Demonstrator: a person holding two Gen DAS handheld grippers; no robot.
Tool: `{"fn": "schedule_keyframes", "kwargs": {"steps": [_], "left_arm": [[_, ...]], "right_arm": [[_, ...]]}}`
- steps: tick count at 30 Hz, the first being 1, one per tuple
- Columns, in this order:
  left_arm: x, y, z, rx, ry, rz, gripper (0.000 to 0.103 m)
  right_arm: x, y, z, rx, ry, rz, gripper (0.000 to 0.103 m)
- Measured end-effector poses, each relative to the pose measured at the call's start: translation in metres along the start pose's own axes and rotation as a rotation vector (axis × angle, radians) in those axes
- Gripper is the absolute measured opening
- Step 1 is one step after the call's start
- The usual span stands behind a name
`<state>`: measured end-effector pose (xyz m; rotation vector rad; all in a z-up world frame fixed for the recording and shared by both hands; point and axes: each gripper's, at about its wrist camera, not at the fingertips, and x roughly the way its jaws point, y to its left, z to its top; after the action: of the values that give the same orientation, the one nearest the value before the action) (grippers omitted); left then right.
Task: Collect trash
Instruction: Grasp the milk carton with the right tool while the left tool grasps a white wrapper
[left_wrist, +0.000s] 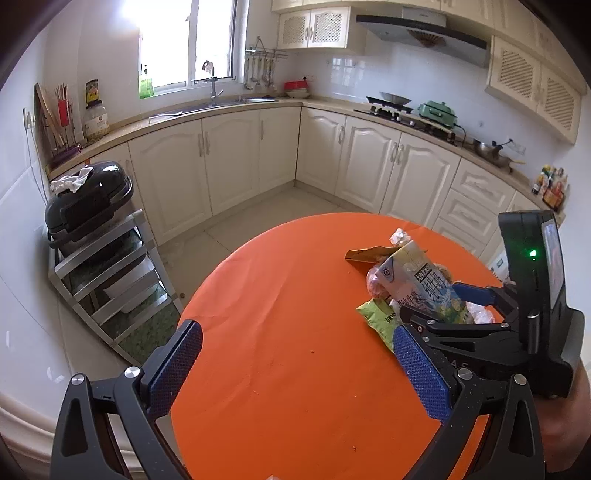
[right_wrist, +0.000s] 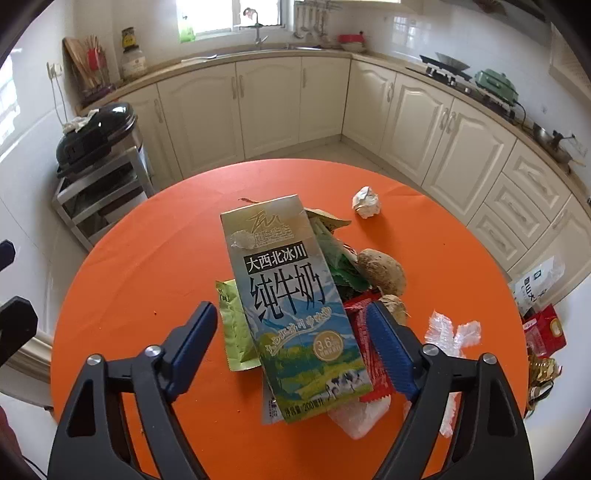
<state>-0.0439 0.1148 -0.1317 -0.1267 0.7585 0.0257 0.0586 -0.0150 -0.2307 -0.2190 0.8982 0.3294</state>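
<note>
A pile of trash lies on the round orange table (right_wrist: 147, 266). On top is a green and blue milk carton (right_wrist: 291, 306), also in the left wrist view (left_wrist: 421, 284). Under it are a light green wrapper (right_wrist: 232, 325), a red wrapper (right_wrist: 364, 332), dark green wrappers (right_wrist: 340, 258), brown lumps (right_wrist: 382, 271) and clear plastic (right_wrist: 450, 332). A crumpled white paper ball (right_wrist: 365, 202) sits apart behind. My right gripper (right_wrist: 293, 325) is open, jaws on either side of the carton. My left gripper (left_wrist: 295, 347) is open and empty over bare table, left of the pile.
A black rice cooker (left_wrist: 88, 203) stands on a metal rack (left_wrist: 110, 280) left of the table. White kitchen cabinets (left_wrist: 258, 155) run along the back. Bags and red packets (right_wrist: 543, 321) lie on the floor to the right of the table.
</note>
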Motion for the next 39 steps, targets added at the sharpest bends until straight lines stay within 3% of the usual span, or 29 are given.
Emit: {"fn": "schedule_keyframes", "kwargs": {"steps": [2,5,14,20,27,34,35,39], "left_arm": [[0.009,-0.002,0.002,-0.002,0.003,0.002,0.101],[0.018,-0.006,0.003,0.005,0.0,0.005,0.101],[0.038,-0.028,-0.006,0.046,0.009,-0.026,0.102],[0.052,-0.04,-0.033,0.094,0.032,-0.066,0.102],[0.086,-0.068,-0.03,0.156,0.076,-0.117,0.102],[0.136,-0.072,-0.027,0.154,0.159,-0.101,0.1],[0.144,-0.07,-0.024,0.148,0.17,-0.102,0.097],[0.178,-0.065,-0.015,0.127,0.24,-0.119,0.069]], "right_arm": [[0.011,0.002,-0.002,-0.027,0.024,-0.011,0.057],[0.009,-0.001,-0.008,0.004,0.015,0.038,0.054],[-0.046,-0.042,-0.035,0.216,-0.089,0.18,0.053],[-0.077,-0.079,-0.059,0.31,-0.126,0.15,0.053],[-0.082,-0.117,-0.084,0.401,-0.114,0.113,0.053],[-0.077,-0.14,-0.097,0.443,-0.103,0.111,0.053],[-0.076,-0.141,-0.098,0.447,-0.101,0.112,0.053],[-0.072,-0.146,-0.101,0.461,-0.095,0.111,0.053]]}}
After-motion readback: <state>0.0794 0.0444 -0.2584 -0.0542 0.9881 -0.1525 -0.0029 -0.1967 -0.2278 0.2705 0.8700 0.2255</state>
